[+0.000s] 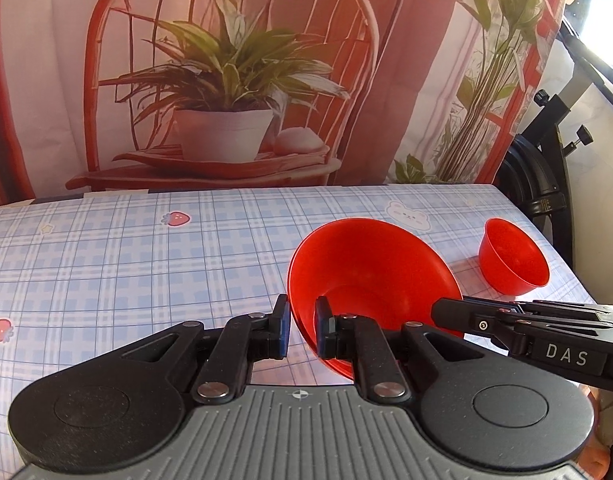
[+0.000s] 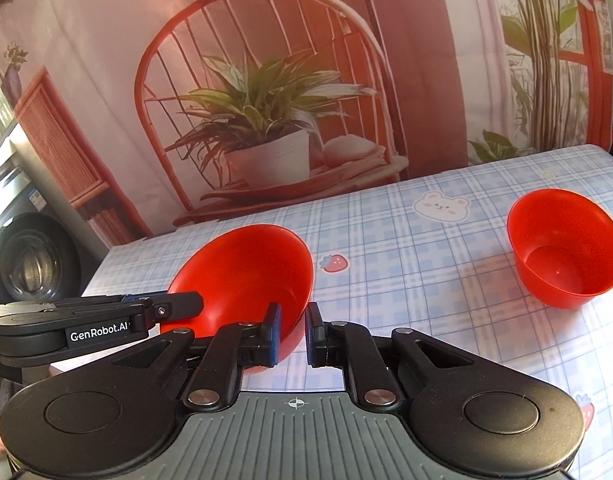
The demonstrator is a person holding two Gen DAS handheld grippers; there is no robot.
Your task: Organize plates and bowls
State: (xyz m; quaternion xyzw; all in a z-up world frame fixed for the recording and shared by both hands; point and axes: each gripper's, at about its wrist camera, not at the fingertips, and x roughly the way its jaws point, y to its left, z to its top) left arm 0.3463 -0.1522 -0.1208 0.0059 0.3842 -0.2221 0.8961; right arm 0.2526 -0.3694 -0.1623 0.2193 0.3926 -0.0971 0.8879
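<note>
A large red bowl [image 1: 370, 276] is tilted over the checked tablecloth, held by both grippers. My left gripper [image 1: 302, 330] is shut on its left rim, one finger inside and one outside. My right gripper [image 2: 292, 332] is shut on its right rim in the same way; the bowl also shows in the right wrist view [image 2: 246, 268]. The right gripper reaches in from the right in the left wrist view [image 1: 458, 314]. A smaller red bowl [image 2: 566, 248] stands upright on the cloth to the right, also in the left wrist view [image 1: 512, 256].
The table [image 1: 126, 264] has a blue checked cloth with strawberry and bear prints. A printed backdrop of a chair and plants hangs behind it. A black stand [image 1: 546, 184] is past the right edge, a washing machine [image 2: 30, 264] past the left.
</note>
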